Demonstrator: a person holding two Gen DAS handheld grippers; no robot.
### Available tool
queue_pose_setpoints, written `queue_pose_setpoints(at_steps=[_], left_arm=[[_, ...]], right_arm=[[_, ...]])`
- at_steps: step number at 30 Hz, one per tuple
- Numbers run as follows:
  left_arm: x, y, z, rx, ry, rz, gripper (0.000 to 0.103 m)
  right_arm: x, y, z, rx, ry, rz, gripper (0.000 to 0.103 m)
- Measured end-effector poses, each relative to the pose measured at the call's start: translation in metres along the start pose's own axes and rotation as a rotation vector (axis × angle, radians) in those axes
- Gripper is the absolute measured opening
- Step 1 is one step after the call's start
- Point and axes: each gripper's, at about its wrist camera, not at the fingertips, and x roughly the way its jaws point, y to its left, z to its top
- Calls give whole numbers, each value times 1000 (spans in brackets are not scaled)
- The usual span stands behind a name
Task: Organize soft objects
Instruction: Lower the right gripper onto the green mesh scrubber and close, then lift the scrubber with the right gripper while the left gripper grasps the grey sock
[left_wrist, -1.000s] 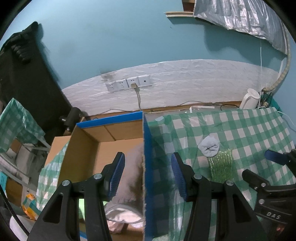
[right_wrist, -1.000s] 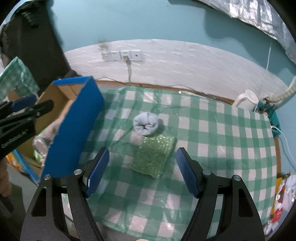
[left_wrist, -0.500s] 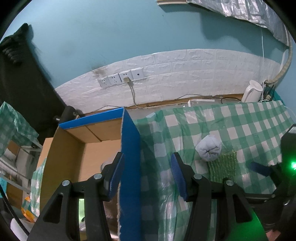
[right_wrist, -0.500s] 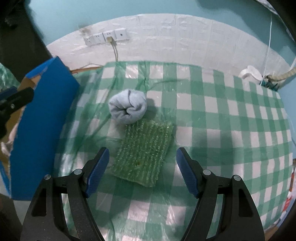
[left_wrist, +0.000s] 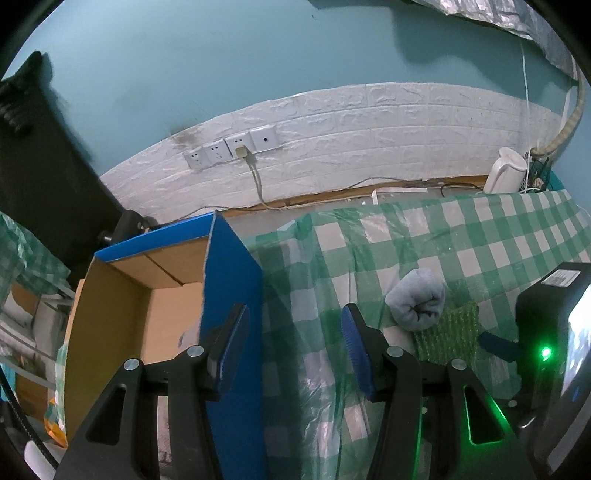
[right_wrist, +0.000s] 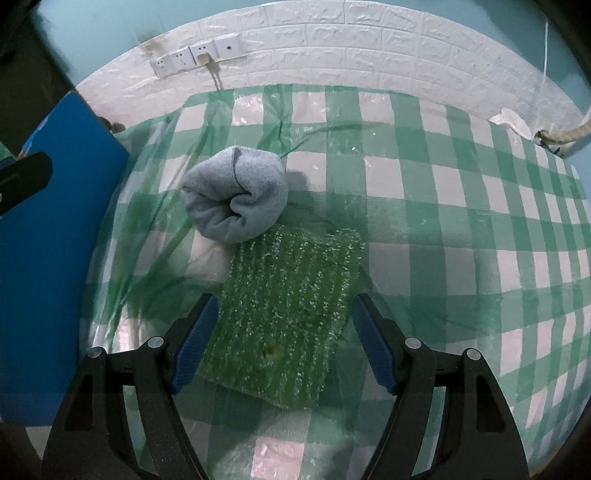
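Soft objects still out on the worktop (right_wrist: 461, 229) are two: a rolled grey sock (right_wrist: 236, 199) and a flat green scrubbing pad (right_wrist: 291, 314) with a glittery pile. The sock lies at the pad's far corner, touching it or all but touching; the pad sits square under the right claw (right_wrist: 282, 343). That claw has its blue pads apart, one on either side of the pad's near end, with nothing pressed between them. It looks lined up to take the pad by its two long edges, which would suit a thin limp thing that cannot be pinched from above.

In its own view the left claw (left_wrist: 291, 347) also stands apart and empty, straddling the blue side wall of the cardboard box (left_wrist: 229, 295). My reading is that it waits at the box, either to steady that wall or simply out of the way, while the other hand picks up. Something pale shows low inside the box, but the wall and the claw hide most of it, so I cannot say what it is.

A green and white checked plastic cloth (right_wrist: 406, 155) covers the worktop, wrinkled and shiny, loose enough near the sock to ruck up if a pad drags on it. Behind runs a white brick-pattern wall panel (left_wrist: 369, 133) with a row of sockets (left_wrist: 232, 147), one holding a plug, under a teal wall. A white kettle (left_wrist: 506, 170) stands at the far right corner.
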Motion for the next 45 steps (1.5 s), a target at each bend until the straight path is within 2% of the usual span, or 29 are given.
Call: queue_pose_setpoints(at_steps=[8, 10, 12, 15, 20, 28, 35, 39, 42, 45], left_arm=[[11, -4, 4, -1, 17, -1, 53], [14, -5, 5, -3, 23, -5, 53], [16, -7, 6, -4, 25, -8, 53], [19, -11, 9, -2, 26, -19, 53], [27, -21, 13, 9, 33, -53, 53], [37, -47, 8, 59, 42, -75, 53], [38, -64, 9, 87, 47, -98, 53], [35, -77, 9, 118, 36, -127, 60], [29, -91, 10, 155, 16, -171, 60], [25, -107, 9, 206, -11, -180, 60]], right_arm=[[10, 6, -1, -33, 0, -14, 73], [8, 4, -1, -36, -4, -8, 62], [6, 2, -1, -36, -3, -1, 35], [3, -4, -3, -19, 13, 32, 18], [-3, -19, -7, 3, 28, 50, 14], [-18, -46, -12, 63, 33, 47, 14], [-32, -58, -21, 65, 61, 8, 13], [-33, -71, -26, 84, 70, 5, 13], [-29, -75, -26, 96, 77, 7, 13], [-29, -79, -28, 105, 77, 7, 14]])
